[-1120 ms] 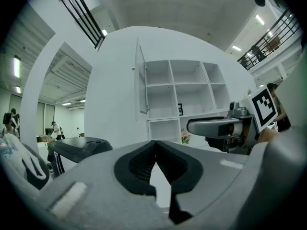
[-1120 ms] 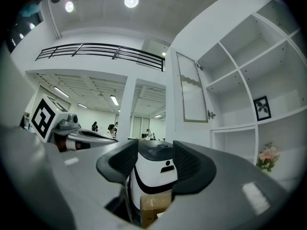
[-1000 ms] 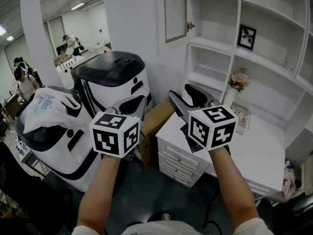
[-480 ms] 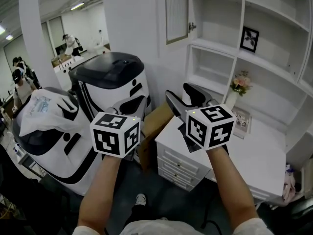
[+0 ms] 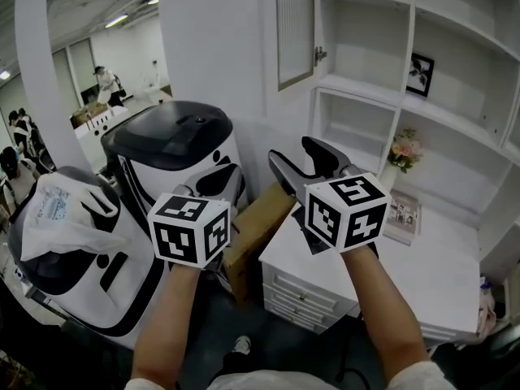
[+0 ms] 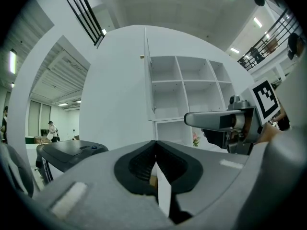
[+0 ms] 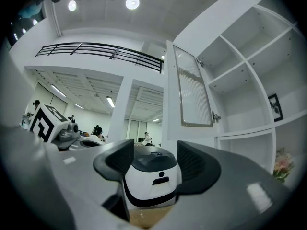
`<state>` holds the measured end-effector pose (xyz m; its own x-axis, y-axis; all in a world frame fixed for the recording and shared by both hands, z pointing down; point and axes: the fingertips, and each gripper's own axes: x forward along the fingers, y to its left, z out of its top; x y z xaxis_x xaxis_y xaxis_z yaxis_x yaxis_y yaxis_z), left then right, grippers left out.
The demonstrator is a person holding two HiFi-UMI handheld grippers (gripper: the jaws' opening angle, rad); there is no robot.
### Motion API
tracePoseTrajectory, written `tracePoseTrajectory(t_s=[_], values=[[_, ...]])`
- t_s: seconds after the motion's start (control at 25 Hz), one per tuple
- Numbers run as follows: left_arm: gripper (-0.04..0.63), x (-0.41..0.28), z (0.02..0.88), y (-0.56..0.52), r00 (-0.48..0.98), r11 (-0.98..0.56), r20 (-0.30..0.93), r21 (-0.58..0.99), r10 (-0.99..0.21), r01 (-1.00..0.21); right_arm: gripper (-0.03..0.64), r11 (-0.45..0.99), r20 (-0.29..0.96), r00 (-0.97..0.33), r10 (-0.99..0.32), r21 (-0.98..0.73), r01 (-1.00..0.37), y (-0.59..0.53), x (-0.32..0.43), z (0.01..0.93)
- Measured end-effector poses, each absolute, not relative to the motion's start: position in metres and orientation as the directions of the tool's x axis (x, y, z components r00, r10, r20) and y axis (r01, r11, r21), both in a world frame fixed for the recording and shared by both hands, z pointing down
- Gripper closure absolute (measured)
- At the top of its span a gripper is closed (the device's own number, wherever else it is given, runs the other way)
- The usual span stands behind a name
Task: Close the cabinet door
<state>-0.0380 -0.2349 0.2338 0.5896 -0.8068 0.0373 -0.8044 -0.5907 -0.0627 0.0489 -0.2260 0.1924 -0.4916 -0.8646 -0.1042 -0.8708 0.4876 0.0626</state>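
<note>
Up top in the head view first: cabinet door [image 5: 295, 31] swung out from the white shelving [image 5: 366, 80], high in the picture, well above and beyond both sets of fingers, touched by neither. Down below, left gripper [image 5: 213, 187] at centre-left in front of a white-and-black machine [image 5: 175, 145], right gripper [image 5: 302, 159] just beside it over the corner of a white desk [image 5: 431, 258] (cardboard box [image 5: 256, 218] tucked between machine and desk). Over to the left gripper view: left gripper [image 6: 156, 143] clenched tip to tip, gripping nothing; cabinet door [image 6: 147, 87] edge-on, almost straight above the tips and well apart from them, shelving to its right, the right gripper [image 6: 211, 120] poking in from the right. Now the right gripper view: right gripper [image 7: 154, 150] released, fingers spread wide and just been opening, nothing between them but a far look at the machine; cabinet door [image 7: 192, 90] up and to the right of the fingers, ribbed pane facing this way, small knob [image 7: 216, 116] by its lower right corner, well clear of the pads.
</note>
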Motion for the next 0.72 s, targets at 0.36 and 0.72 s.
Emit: tracePoseTrajectory(t_s=[0.36,0.72], values=[[0.598,-0.042,0.225,-0.308,0.667,-0.667,0.024,-0.049,-0.745,-0.743,0.344,0.418,-0.122,-0.422,-0.898,0.058,-0.907,-0.289,0.037,0.175],[0.598,-0.037,0.213,-0.360,0.758,-0.758,0.003,-0.037,-0.652,-0.651,0.334,0.307,-0.131,-0.312,-0.941,0.055,-0.950,-0.338,0.032,0.154]])
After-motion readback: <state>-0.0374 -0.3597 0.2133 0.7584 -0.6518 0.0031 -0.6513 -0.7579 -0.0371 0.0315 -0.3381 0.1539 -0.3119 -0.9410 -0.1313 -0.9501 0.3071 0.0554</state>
